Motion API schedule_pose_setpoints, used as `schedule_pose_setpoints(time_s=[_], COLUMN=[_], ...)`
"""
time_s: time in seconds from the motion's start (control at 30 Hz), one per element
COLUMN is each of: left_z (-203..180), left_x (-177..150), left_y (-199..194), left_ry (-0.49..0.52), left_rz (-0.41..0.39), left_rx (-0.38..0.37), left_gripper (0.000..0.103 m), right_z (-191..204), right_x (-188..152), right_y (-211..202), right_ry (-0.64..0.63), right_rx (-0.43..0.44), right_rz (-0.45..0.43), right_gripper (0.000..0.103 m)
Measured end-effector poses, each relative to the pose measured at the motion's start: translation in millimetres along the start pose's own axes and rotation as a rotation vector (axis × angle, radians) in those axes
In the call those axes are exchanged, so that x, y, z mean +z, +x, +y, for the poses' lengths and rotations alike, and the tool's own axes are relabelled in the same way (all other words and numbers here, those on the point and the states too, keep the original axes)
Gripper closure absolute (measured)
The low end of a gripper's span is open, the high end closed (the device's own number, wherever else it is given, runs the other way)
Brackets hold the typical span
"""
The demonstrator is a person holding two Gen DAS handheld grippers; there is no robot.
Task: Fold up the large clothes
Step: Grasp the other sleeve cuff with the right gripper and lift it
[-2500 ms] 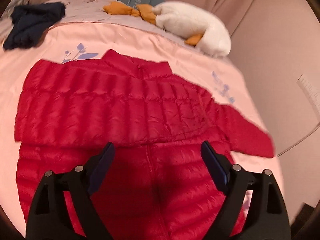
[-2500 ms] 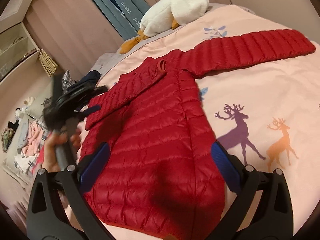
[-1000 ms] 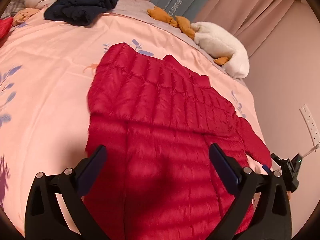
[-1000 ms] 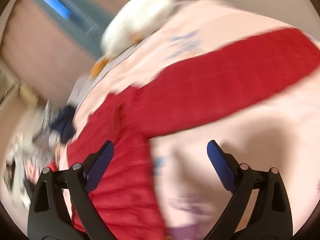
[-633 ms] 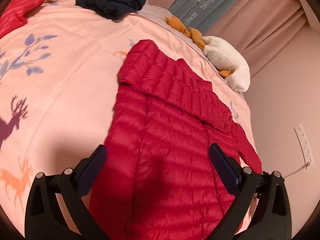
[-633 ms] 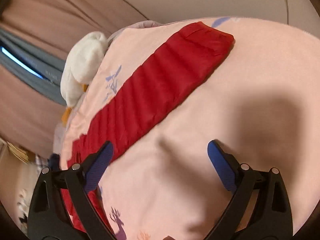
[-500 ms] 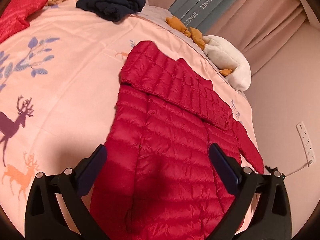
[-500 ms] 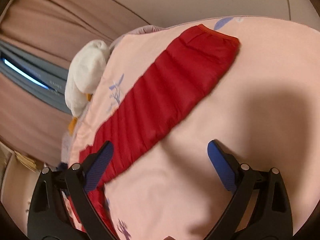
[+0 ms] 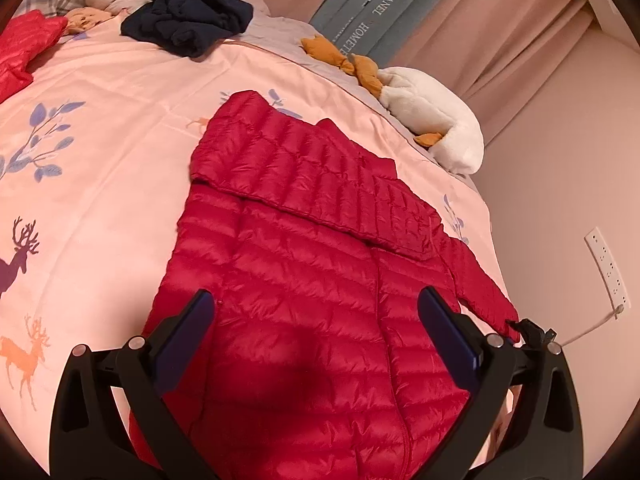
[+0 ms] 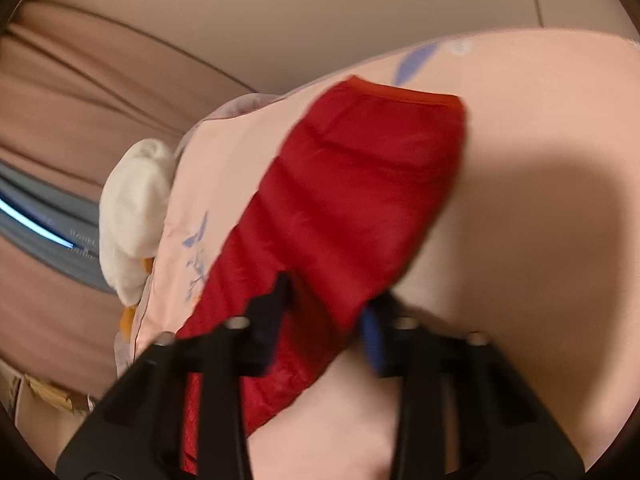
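Right wrist view: quilted, glossy red jacket (image 10: 352, 200) sleeve, puffy.

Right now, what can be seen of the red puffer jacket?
The red puffer jacket is shiny, quilted in horizontal channels, and lies flat on the pink printed bedspread. One sleeve is folded across the chest; the other sleeve stretches outward. The right tool has just been closing and pinches that sleeve short of its cuff. The left tool hovers open above the hem.

Home bedroom: bed with pink deer-print duvet (image 9: 120, 128), plush goose (image 9: 432, 120), curtains (image 9: 500, 28), clothes pile (image 9: 188, 28).
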State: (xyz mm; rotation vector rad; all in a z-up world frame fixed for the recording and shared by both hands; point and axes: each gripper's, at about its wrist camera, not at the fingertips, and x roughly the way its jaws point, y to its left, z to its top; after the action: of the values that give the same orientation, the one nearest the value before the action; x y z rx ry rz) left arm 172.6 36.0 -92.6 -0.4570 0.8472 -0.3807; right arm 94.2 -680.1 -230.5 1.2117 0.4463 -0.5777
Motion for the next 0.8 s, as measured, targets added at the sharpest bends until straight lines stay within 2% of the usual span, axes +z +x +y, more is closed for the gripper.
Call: schedule_pose_setpoints(time_s=[0.2,0.27,0.4,0.57,0.67,0.73,0.8], left_z=[-1.1,0.2,3.0,6.1,9.3,11.5,14.9], left_x=[-3.9,-6.1,-11.1,-18.9,-22.9,-24.7,-25.1], left_y=[1.5,1.5,-1.2,-1.0,-3.5,-5.7,-8.6], left_ry=[0.017,0.014,0.016,0.013,0.008,0.009,0.003], left_rz=[0.01,0.017,0.023,0.044,0.053,0.056,0.056], left_rx=[0.01,0.014,0.012,-0.015,-0.039,-0.045,-0.055], left_gripper=[0.001,0.001,0.001,0.001,0.001,0.001,0.001], right_z=[11.2,27.1,88.3,178.0,230.8,265.0,283.7], right_x=[-1.6,-6.4,-27.9,-78.6,-126.5,-170.1,-204.7], right_y=[-11.6,-25.7,-59.4,-97.7,-107.3,-106.4,-102.8], right_ry=[-0.064,-0.128,-0.354,-0.631,-0.801,-0.922,-1.002], right_rx=[-0.014,-0.004,0.045,0.171,0.236,0.275,0.303], right_rz=[-0.028,-0.07,-0.15,-0.194,-0.183,-0.154,-0.121], right_gripper=[0.098,0.099,0.1,0.1,0.1,0.1,0.1])
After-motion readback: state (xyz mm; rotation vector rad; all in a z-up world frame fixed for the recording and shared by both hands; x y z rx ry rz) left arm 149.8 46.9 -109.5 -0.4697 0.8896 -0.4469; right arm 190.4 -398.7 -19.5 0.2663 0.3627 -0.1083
